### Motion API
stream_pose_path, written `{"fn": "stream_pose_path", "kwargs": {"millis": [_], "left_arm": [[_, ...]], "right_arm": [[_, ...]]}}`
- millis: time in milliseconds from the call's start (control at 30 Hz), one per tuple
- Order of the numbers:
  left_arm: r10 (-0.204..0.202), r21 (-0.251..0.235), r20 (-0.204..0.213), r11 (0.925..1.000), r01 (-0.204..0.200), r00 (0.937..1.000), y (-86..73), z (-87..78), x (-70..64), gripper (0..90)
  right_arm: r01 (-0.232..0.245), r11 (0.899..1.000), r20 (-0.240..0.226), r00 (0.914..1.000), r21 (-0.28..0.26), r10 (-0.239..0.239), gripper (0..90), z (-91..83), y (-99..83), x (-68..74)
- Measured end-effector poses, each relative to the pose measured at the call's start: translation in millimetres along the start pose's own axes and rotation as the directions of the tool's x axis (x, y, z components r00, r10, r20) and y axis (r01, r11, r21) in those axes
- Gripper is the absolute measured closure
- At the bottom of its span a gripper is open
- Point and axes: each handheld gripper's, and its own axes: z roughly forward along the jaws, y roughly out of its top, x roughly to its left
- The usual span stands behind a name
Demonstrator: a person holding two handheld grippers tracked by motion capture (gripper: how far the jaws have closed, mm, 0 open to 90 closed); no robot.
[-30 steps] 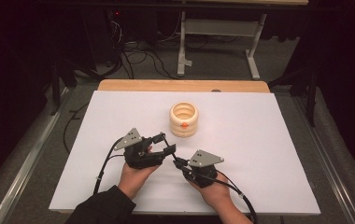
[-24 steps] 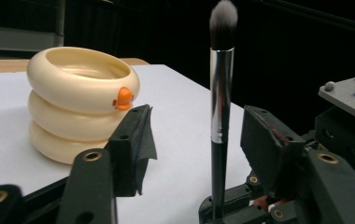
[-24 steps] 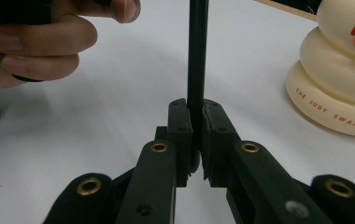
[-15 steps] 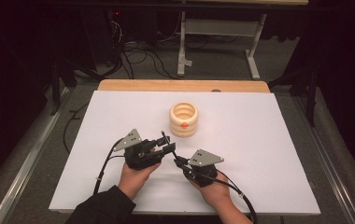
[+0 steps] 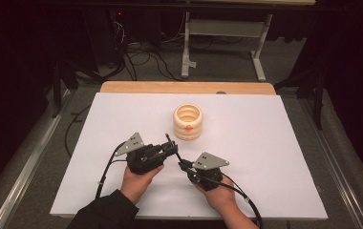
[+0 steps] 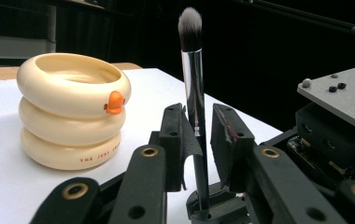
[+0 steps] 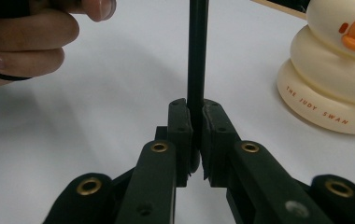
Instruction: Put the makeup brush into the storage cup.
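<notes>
A makeup brush [image 6: 194,93] with a silver ferrule and dark bristles stands upright between the two grippers. My right gripper [image 7: 194,112] is shut on the lower end of the black handle [image 7: 197,56]. My left gripper [image 6: 198,121] is open, its jaws close on either side of the ferrule with a small gap on one side. From above, the left gripper [image 5: 174,149] and right gripper [image 5: 183,165] meet tip to tip at the brush [image 5: 169,140]. A cream ringed duck cup [image 5: 187,121] with an orange beak [image 6: 115,102] stands just beyond them, its mouth open upward.
The white table top [image 5: 275,143] has a wooden strip [image 5: 184,87] along its far edge. Beyond it, cables [image 5: 136,57] and a metal stand [image 5: 222,33] lie on the dark floor. A hand's fingers [image 7: 26,42] hold the left gripper close by.
The left gripper has shifted slightly around the brush; the right gripper has held still with the handle in it.
</notes>
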Motion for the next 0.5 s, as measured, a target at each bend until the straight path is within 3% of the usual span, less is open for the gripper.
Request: {"fn": "stream_pose_path", "kwargs": {"millis": [500], "left_arm": [[-0.009,-0.003,0.024,0.9999,0.010,0.9997,-0.9,-0.1,0.8,81.5]], "right_arm": [[0.008,1.000,0.002,1.0000,0.005,-0.008,85.6,0.2,0.0,0.1]]}}
